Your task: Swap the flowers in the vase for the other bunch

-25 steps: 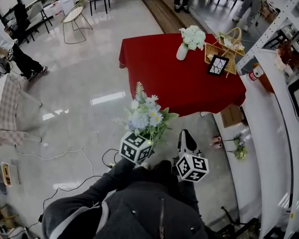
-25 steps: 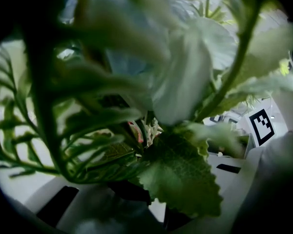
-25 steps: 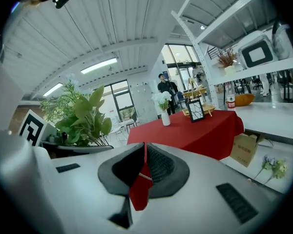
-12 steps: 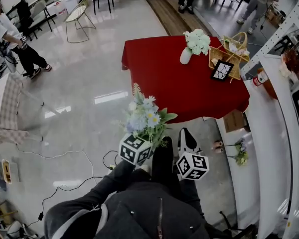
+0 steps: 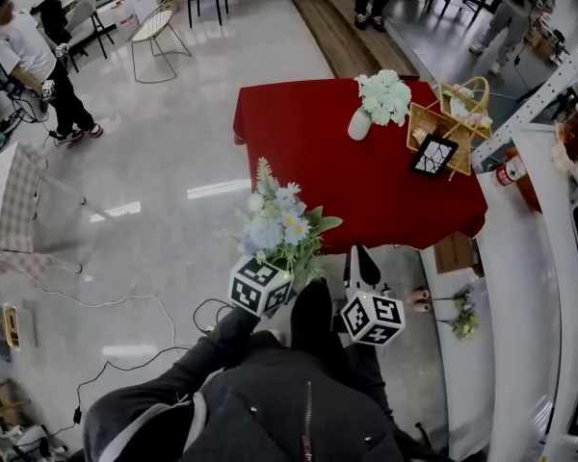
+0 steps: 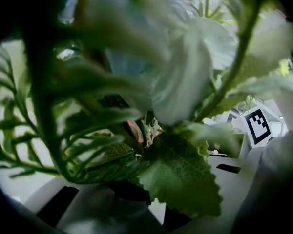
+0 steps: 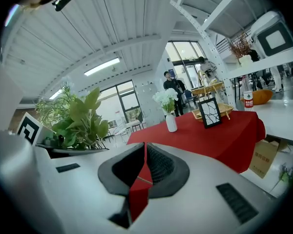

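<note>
My left gripper (image 5: pixel 284 275) is shut on the stems of a bunch of blue and white flowers (image 5: pixel 281 224) with green leaves; in the left gripper view those leaves and petals (image 6: pixel 176 130) fill the picture and hide the jaws. My right gripper (image 5: pixel 361 263) (image 7: pixel 144 155) is shut and holds nothing. Ahead stands a table under a red cloth (image 5: pixel 308 152). On its far side is a white vase (image 5: pixel 359 123) (image 7: pixel 171 122) with pale green-white flowers (image 5: pixel 385 94) (image 7: pixel 166 97) in it. Both grippers are short of the table's near edge.
A wicker basket (image 5: pixel 453 114) and a black picture frame (image 5: pixel 433 154) (image 7: pixel 210 112) stand right of the vase. White shelving (image 5: pixel 530 219) runs along the right. A cardboard box (image 5: pixel 453 251) sits by the table. People stand at the far left (image 5: pixel 34 61) and beyond the table.
The table and vase have come closer and lower in the head view as I walk toward them. Both grippers keep their hold and pose.
</note>
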`<state>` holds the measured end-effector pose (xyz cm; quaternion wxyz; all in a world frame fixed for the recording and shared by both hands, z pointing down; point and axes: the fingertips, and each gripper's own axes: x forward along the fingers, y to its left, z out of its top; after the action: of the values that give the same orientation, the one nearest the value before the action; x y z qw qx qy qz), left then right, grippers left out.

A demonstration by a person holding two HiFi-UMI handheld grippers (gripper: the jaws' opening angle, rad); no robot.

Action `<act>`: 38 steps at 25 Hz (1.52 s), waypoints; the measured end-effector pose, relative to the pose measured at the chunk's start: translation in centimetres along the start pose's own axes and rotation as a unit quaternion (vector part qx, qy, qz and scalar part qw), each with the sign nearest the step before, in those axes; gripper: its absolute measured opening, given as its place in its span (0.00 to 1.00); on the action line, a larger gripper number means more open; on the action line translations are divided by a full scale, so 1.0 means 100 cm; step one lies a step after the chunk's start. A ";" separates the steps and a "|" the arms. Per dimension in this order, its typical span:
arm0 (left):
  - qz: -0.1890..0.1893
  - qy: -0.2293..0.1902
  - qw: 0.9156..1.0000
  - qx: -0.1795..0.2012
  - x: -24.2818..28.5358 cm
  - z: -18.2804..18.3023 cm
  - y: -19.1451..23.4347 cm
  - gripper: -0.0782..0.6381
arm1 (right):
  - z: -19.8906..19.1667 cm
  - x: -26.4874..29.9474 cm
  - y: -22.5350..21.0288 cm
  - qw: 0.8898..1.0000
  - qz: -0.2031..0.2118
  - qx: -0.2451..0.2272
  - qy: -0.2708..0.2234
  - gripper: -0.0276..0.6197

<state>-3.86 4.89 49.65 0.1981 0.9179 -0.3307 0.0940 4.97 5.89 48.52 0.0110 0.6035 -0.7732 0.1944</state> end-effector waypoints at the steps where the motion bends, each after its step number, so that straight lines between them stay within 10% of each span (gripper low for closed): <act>1: 0.002 0.000 1.000 0.000 0.007 0.004 0.004 0.15 | 0.003 0.007 -0.004 1.000 0.002 0.000 0.001 0.07; 38: 0.100 -0.039 0.994 -0.020 0.186 0.094 0.110 0.15 | 0.077 0.206 -0.111 0.993 0.109 -0.028 0.033 0.07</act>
<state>3.59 -17.42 50.16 0.1930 0.8791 -0.4300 0.0704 11.49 -17.87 49.84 0.0328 0.5083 -0.8387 0.1925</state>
